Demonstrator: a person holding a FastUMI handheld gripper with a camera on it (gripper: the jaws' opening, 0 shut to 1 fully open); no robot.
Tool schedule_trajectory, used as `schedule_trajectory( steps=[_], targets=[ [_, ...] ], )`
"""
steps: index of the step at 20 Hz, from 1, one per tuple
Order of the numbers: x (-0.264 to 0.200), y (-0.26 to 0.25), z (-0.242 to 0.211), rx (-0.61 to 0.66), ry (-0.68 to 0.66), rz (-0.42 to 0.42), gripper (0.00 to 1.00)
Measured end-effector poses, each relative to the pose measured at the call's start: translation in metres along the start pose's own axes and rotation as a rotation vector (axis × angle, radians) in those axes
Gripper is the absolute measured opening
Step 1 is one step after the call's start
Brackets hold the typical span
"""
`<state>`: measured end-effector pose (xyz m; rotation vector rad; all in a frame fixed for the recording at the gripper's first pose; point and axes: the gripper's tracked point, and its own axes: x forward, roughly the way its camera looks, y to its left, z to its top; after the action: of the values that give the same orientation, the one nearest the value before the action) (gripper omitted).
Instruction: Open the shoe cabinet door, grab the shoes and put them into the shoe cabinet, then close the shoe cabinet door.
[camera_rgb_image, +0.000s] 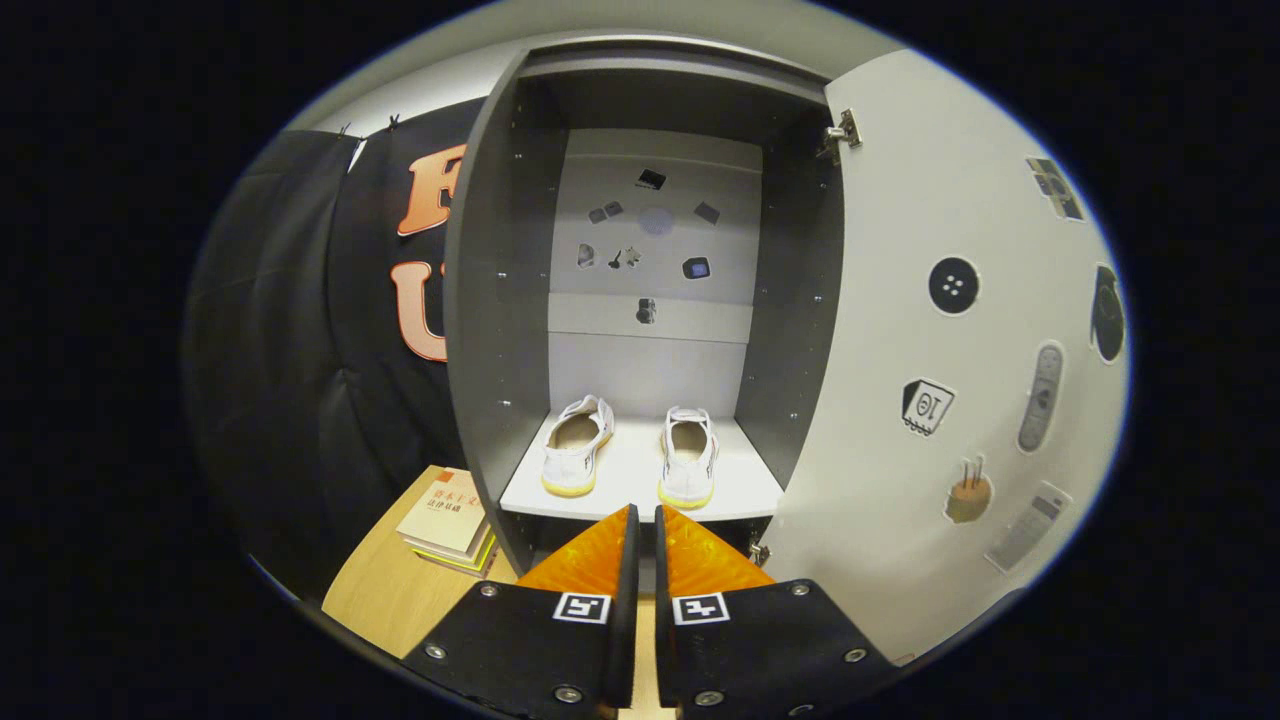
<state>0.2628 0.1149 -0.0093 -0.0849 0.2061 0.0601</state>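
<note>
Shoe cabinet (500, 300) stands open, dark grey side walls w/ a pale back panel carrying several small stickers. Its door (930, 400) is swung wide to the right, inner face pale and dotted w/ picture stickers; a metal hinge (843, 133) shows at the top corner where door meets cabinet. On the white shelf (740, 480) inside sit two white shoes w/ yellowish soles, heels toward the camera, toes to the far back: left shoe (575, 443) angled a bit to the right, right shoe (688, 455) about straight, the two apart w/ bare shelf between them. Gripper (646, 515) is near the shelf's front edge, just ahead of the shoes and touching neither; fingers are nearly together, only a narrow slit between the tips, nothing held. Below left of the cabinet, a stack of books (447, 520) lies on the wooden desk (385, 600), close by the cabinet's left wall.
</note>
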Motion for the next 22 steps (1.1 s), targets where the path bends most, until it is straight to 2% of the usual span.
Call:
schedule_trajectory(
  steps=[7,11,22],
  targets=[
    [-0.099,0.004,-0.001,0.039,-0.069,0.005,0.10],
    [-0.140,0.006,-0.010,0.050,-0.086,0.009,0.12],
    [-0.208,-0.004,-0.028,0.077,-0.127,0.006,0.34]
  ],
)
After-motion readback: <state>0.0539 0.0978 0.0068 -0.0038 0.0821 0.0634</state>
